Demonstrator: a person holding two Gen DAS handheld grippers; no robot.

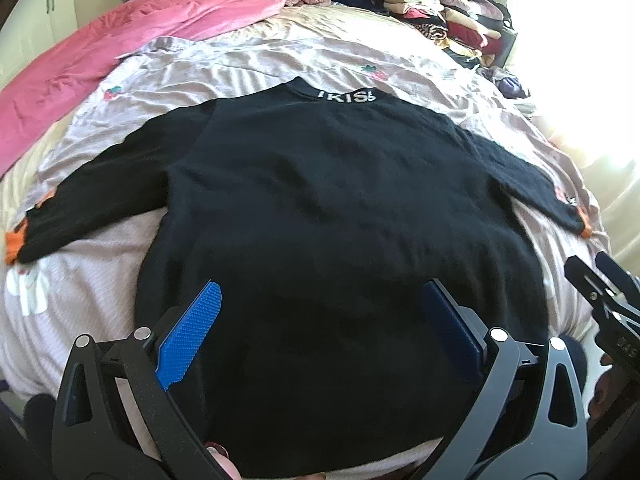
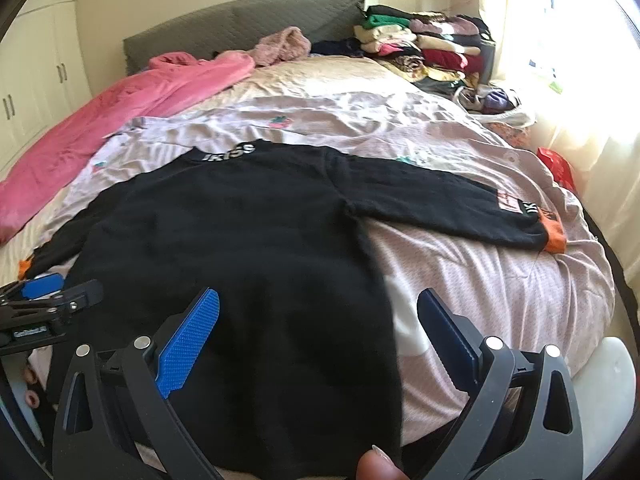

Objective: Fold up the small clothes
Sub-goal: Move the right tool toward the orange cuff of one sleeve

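Observation:
A black sweater [image 1: 320, 208] with white letters on its collar and orange cuffs lies flat on the bed, sleeves spread to both sides. It also shows in the right wrist view [image 2: 240, 240]. My left gripper [image 1: 320, 300] is open and empty, hovering over the sweater's lower middle near the hem. My right gripper [image 2: 318, 308] is open and empty over the sweater's lower right edge. The right gripper shows at the far right of the left wrist view [image 1: 608, 300]. The left gripper shows at the far left of the right wrist view [image 2: 44, 292].
The bed has a pinkish sheet [image 2: 480, 272]. A pink blanket [image 1: 100, 52] lies along the left. Stacks of folded clothes [image 2: 420, 44] sit at the far right by the grey headboard [image 2: 240, 24]. A bright window is at the right. A red item [image 2: 558, 166] lies at the bed's right edge.

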